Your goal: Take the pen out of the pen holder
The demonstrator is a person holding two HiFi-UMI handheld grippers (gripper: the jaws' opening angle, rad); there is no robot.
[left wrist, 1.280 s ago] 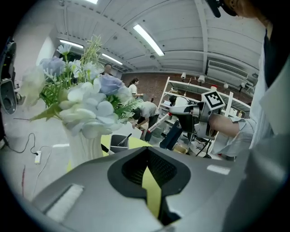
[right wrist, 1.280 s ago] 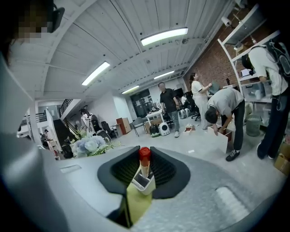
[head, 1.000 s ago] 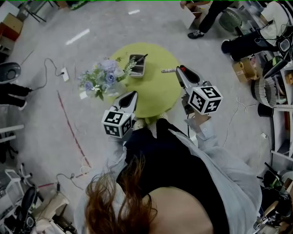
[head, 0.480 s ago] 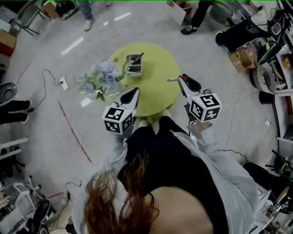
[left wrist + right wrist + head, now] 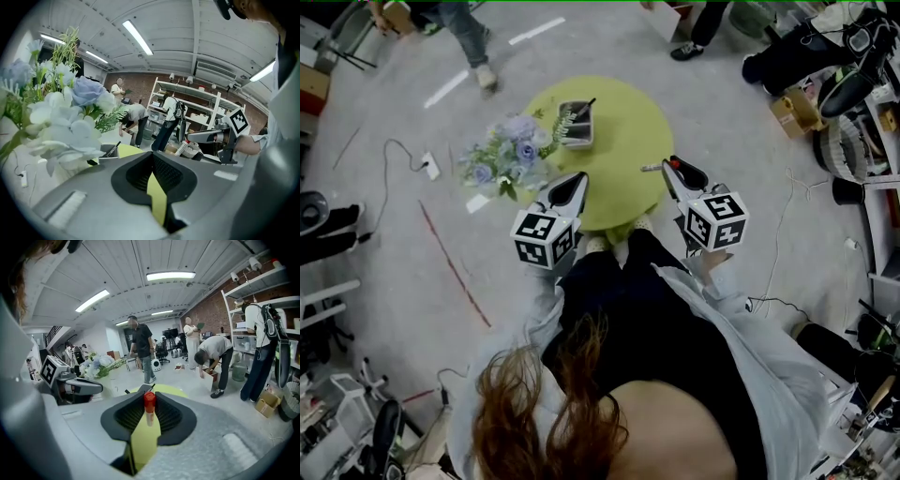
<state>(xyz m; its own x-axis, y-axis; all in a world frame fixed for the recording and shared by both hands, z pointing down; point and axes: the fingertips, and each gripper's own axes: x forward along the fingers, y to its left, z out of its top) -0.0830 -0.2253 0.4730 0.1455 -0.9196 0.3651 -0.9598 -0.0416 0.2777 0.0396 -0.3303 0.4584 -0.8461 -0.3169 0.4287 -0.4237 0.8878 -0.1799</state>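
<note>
1. Right gripper [image 5: 673, 168] has come back toward the person and a bit lower than a second ago, now over the right edge of the table [image 5: 623, 112]; left gripper [image 5: 577, 178] stays where it was
2. Right gripper jaws are clamped on the red-capped pen [image 5: 149, 409]; the red cap sits at the jaw tips, and the pale barrel sticks out past them
3. In the head view that barrel points toward the middle of the table; cannot tell if it touches the top
4. Red-capped pen is out of the pen holder [image 5: 578, 144] and well apart from it
5. Pen holder sits on the far side of the table, with a black pen [image 5: 585, 108] leaning in it, tip up past the rim
6. Left gripper jaws meet at the tips with nothing between them, only a sliver of green table showing through further back
7. Left gripper hangs over the near left edge of the table, just beside the flowers [image 5: 508, 155]
8. Flowers stand at the left edge of the table, their green sprigs reaching to the pen holder
9. Both grippers point away from the person, across the table
</note>
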